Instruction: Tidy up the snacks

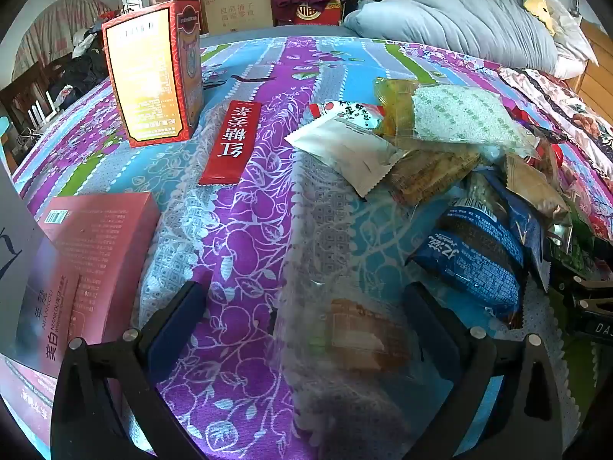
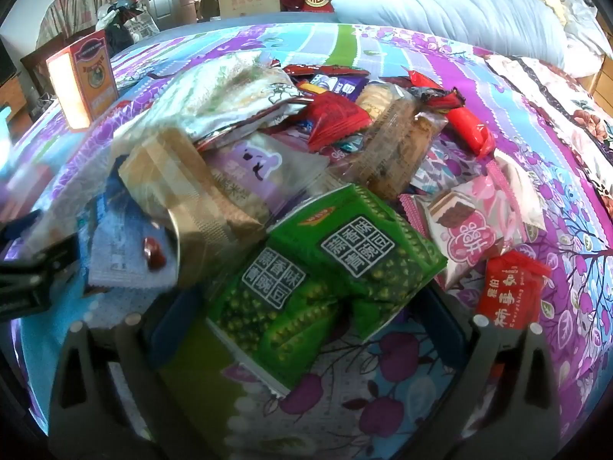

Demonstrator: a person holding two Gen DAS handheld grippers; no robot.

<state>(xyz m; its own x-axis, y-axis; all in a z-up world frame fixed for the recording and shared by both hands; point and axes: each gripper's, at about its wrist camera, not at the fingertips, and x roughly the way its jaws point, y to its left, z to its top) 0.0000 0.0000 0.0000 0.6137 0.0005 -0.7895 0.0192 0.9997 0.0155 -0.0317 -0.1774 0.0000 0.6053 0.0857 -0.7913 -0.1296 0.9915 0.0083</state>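
Your left gripper (image 1: 306,329) stands wide open over the purple-and-blue floral bedspread (image 1: 237,237), a blurred clear-wrapped brown pastry (image 1: 360,337) lying between its fingers, seemingly untouched. Your right gripper (image 2: 306,326) is also spread open, with two joined green pea-snack packets (image 2: 318,283) between its fingers at the near edge of the mixed snack pile (image 2: 291,153). A tall red-and-orange carton (image 1: 153,73) stands upright well beyond the left gripper.

Two green pea packets (image 2: 325,280), three boxes (image 1: 153,76).
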